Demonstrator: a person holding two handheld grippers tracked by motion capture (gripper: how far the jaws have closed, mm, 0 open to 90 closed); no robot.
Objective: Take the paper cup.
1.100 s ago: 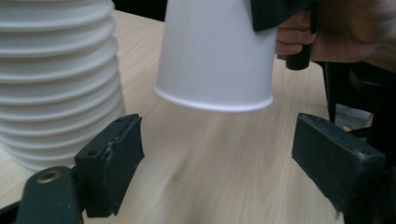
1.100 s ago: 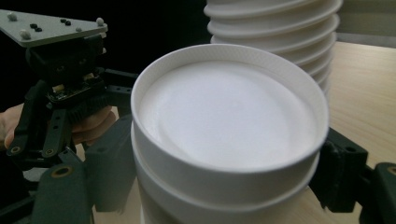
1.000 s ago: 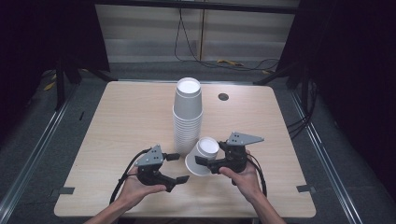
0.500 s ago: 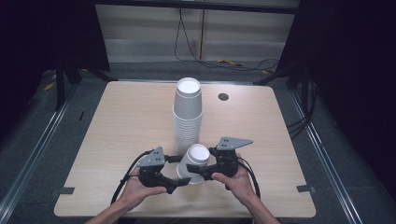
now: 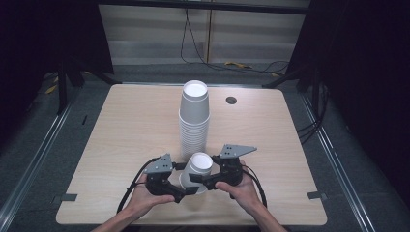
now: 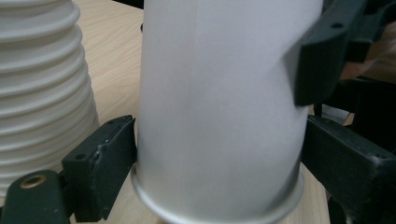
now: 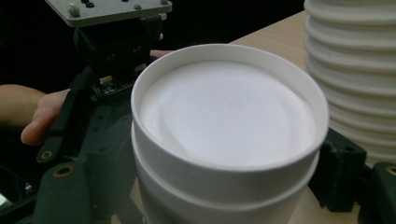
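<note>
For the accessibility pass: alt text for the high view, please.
A person's two hand-held grippers meet around nested upside-down white paper cups near the front edge of a light wooden table: left gripper low on them, right gripper higher. Just behind stands a tall stack of upside-down white cups.

The cup [image 6: 219, 107] runs off the top edge in the left gripper view, so its base is cut off. Whether the left gripper [image 6: 217, 158] actually presses it, can't tell.
</note>
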